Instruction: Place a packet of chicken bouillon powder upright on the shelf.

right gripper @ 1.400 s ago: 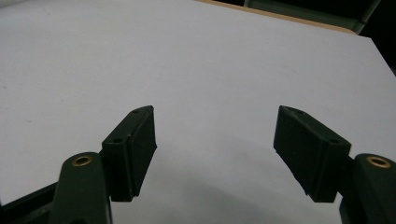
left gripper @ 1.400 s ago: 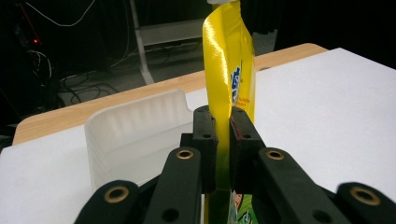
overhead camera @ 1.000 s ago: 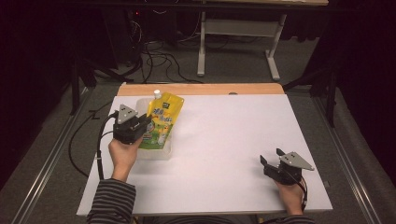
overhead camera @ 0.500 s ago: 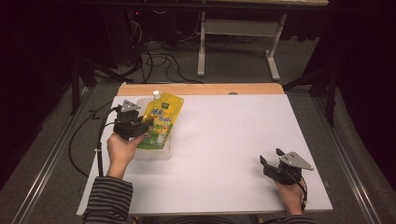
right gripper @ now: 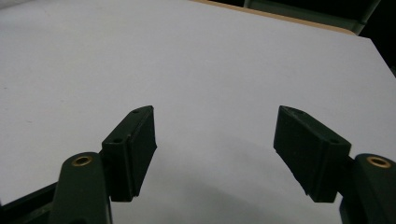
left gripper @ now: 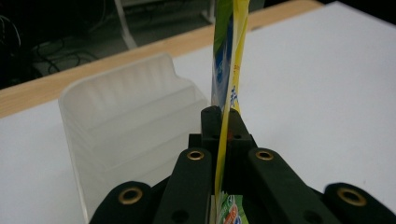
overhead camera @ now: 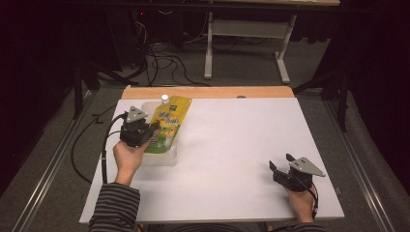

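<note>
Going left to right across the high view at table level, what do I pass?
Left gripper, shut on the yellow pouch → clear plastic holder under the pouch → bare white table → right gripper, jaws open with nothing between them.

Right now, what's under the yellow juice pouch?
A see-through plastic holder sits under the yellow pouch, whose bottom rests in it. The left claw pinches the pouch's edge. The holder's inside is hidden by the pouch and claw.
</note>
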A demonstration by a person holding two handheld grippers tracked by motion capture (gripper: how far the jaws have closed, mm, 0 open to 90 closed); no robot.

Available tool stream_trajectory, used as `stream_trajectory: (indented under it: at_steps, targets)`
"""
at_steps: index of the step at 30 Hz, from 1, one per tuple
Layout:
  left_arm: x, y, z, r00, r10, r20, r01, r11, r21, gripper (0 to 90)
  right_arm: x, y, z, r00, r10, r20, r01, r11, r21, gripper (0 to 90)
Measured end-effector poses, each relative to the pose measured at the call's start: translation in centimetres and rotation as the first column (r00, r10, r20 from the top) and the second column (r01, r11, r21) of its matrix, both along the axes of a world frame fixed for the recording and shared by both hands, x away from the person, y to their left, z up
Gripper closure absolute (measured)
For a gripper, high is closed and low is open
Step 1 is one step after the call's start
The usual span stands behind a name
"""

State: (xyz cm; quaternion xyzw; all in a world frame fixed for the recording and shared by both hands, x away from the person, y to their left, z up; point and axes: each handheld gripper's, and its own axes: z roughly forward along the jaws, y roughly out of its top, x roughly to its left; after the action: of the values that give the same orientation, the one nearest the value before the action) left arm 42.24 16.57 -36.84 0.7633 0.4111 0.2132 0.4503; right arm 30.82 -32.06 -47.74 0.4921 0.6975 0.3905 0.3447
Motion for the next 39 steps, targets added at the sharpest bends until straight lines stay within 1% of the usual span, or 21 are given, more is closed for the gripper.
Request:
stream_trajectory:
  at_steps: [2, 5, 6, 10, 11, 12, 13, 16, 17, 19, 20, 22, 23, 25, 26, 27, 28, 30, 34, 36, 39]
  targets:
    - [-0.2, 0.1, -0.6, 0.9998, 0.002, 0.019, -0.002, 1.0000, 0.002, 90.0, 0.0, 0.0, 0.0, 1.0000, 0.002, 0.000, -0.002, 1.0000, -0.001, 30.2]
    - [-0.4, 0.3, -1.0, 0.9996, -0.001, 0.028, 0.001, 1.0000, -0.001, 89.9, 0.0, 0.0, 0.0, 1.0000, 0.003, 0.000, -0.003, 1.0000, -0.001, 30.1]
    - [-0.6, 0.6, -1.1, 0.9999, -0.004, 0.017, 0.004, 0.9999, -0.010, 89.5, 0.0, 0.0, 0.0, 1.0000, 0.002, 0.001, -0.002, 1.0000, -0.001, 30.1]
    - [-0.7, 1.3, -0.8, 0.9992, -0.008, -0.040, 0.008, 0.9999, 0.011, 87.2, 0.0, 0.0, 0.0, 1.0000, 0.002, 0.001, -0.002, 1.0000, -0.001, 30.2]
    - [-0.7, 1.3, -0.8, 0.9992, -0.008, -0.040, 0.008, 0.9999, 0.011, 85.3, 0.0, 0.0, 0.0, 1.0000, 0.002, 0.001, -0.002, 1.0000, -0.001, 30.2]
    - [-0.7, 1.4, -0.8, 0.9984, -0.001, -0.056, 0.002, 0.9999, 0.014, 85.0, 0.0, 0.0, 0.0, 1.0000, 0.002, -0.002, -0.002, 1.0000, -0.001, 30.2]
    - [-0.9, 1.6, -0.8, 0.9975, 0.013, -0.070, -0.010, 0.9990, 0.044, 84.9, 0.0, 0.0, 0.0, 1.0000, 0.003, -0.001, -0.003, 1.0000, -0.003, 30.2]
    - [-1.0, 1.7, -0.9, 0.9961, 0.005, -0.088, -0.001, 0.9987, 0.051, 85.9, 0.0, 0.0, 0.0, 1.0000, 0.003, 0.001, -0.003, 1.0000, -0.003, 30.2]
    - [-1.0, 1.6, -0.9, 0.9956, -0.004, -0.093, 0.009, 0.9985, 0.054, 88.6, 0.0, 0.0, 0.0, 1.0000, 0.001, -0.001, -0.001, 1.0000, 0.000, 30.1]
    - [-1.2, 1.4, -0.8, 0.9967, -0.013, -0.080, 0.019, 0.9975, 0.068, 89.7, 0.0, 0.0, 0.0, 1.0000, 0.001, 0.000, -0.001, 1.0000, -0.003, 30.2]
    - [-1.2, 1.4, -0.8, 0.9967, -0.013, -0.080, 0.019, 0.9975, 0.068, 89.9, 0.0, 0.0, 0.0, 1.0000, 0.001, 0.000, -0.001, 1.0000, -0.003, 30.2]
    - [-1.4, 1.3, -1.1, 0.9987, -0.017, -0.048, 0.019, 0.9982, 0.057, 90.0, 0.0, 0.0, 0.0, 1.0000, 0.001, -0.002, -0.001, 1.0000, -0.002, 30.2]
    - [-1.4, 1.3, -1.1, 0.9987, -0.017, -0.048, 0.019, 0.9982, 0.057, 90.0, 0.0, 0.0, 0.0, 1.0000, 0.001, -0.002, -0.001, 1.0000, -0.002, 30.2]
    - [-1.5, 1.2, -1.6, 0.9999, -0.011, -0.011, 0.012, 0.9994, 0.034, 90.0, 0.0, 0.0, 0.0, 1.0000, 0.002, -0.001, -0.002, 1.0000, -0.003, 30.2]
    - [-1.5, 1.2, -1.6, 0.9999, -0.011, -0.011, 0.012, 0.9994, 0.034, 90.0, 0.0, 0.0, 0.0, 1.0000, 0.002, -0.001, -0.002, 1.0000, -0.003, 30.2]
    - [-1.4, 1.2, -2.0, 0.9999, -0.014, -0.002, 0.014, 0.9999, 0.009, 90.0, 0.0, 0.0, 0.0, 1.0000, 0.002, 0.000, -0.002, 1.0000, 0.000, 30.2]
    - [-1.4, 1.2, -2.0, 0.9999, -0.014, -0.002, 0.014, 0.9999, 0.009, 90.0, 0.0, 0.0, 0.0, 1.0000, 0.001, 0.000, -0.001, 1.0000, -0.002, 30.2]
    - [-1.7, 1.2, -2.4, 0.9998, -0.009, 0.020, 0.009, 0.9999, -0.008, 90.0, 0.0, 0.0, 0.0, 1.0000, 0.001, -0.001, -0.001, 1.0000, -0.001, 30.2]
    - [-2.0, 1.7, -2.8, 0.9996, -0.009, 0.026, 0.009, 0.9999, -0.009, 89.8, 0.0, 0.0, 0.0, 1.0000, 0.003, -0.001, -0.003, 1.0000, -0.003, 30.2]
    - [-2.1, 2.1, -2.9, 0.9999, -0.011, 0.009, 0.011, 0.9999, 0.005, 89.3, 0.0, 0.0, 0.0, 1.0000, 0.002, -0.001, -0.002, 1.0000, -0.003, 30.2]
    - [-2.3, 2.3, -3.0, 0.9999, -0.013, -0.011, 0.013, 0.9999, 0.005, 86.7, 0.0, 0.0, 0.0, 1.0000, 0.002, -0.001, -0.002, 1.0000, -0.003, 30.2]
